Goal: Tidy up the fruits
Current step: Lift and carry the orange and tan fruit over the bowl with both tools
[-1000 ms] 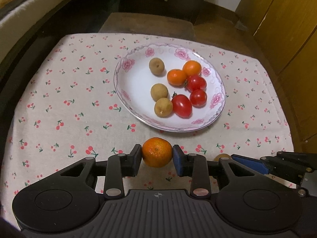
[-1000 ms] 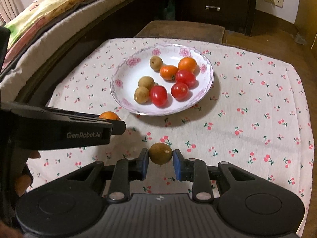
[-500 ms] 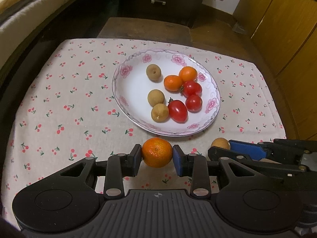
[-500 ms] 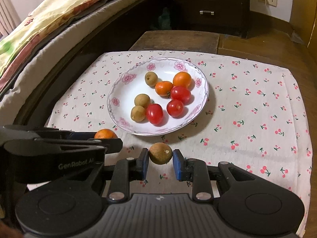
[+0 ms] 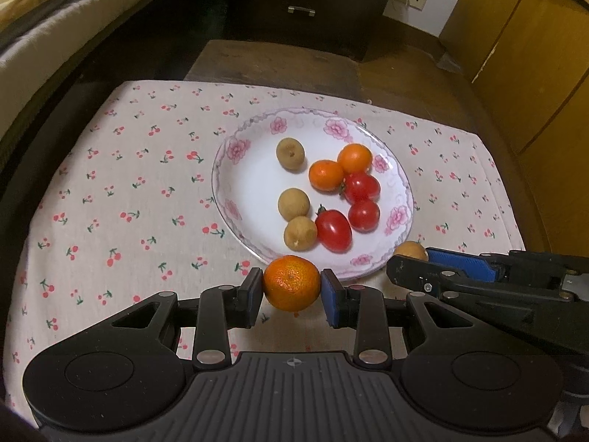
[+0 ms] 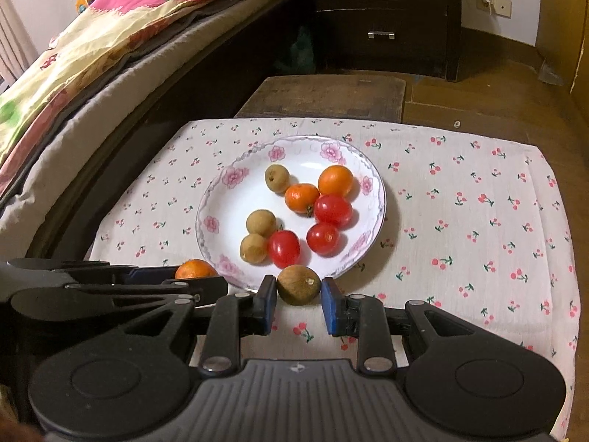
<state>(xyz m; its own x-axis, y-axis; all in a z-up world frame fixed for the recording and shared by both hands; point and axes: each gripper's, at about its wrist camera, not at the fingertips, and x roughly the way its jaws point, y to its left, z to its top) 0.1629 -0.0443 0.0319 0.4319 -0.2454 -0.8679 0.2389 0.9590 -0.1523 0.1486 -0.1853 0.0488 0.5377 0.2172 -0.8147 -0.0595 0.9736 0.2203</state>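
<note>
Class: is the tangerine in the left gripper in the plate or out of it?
Out. The tangerine sits clamped between the left gripper pads, at the plate's near rim.

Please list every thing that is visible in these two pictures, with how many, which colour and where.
plate: one, white with pink flowers, on the cloth
tomatoes: three, red, on the plate
small oranges: two on the plate, a third in the left hand-held gripper
brown fruits: three on the plate, a fourth in the right hand-held gripper
cloth: one, white with cherries, under the plate
dresser: one, dark, behind
bed: one, colourful bedding, at left
left hand-held gripper: black, blue pads
right hand-held gripper: black, blue pads
</note>
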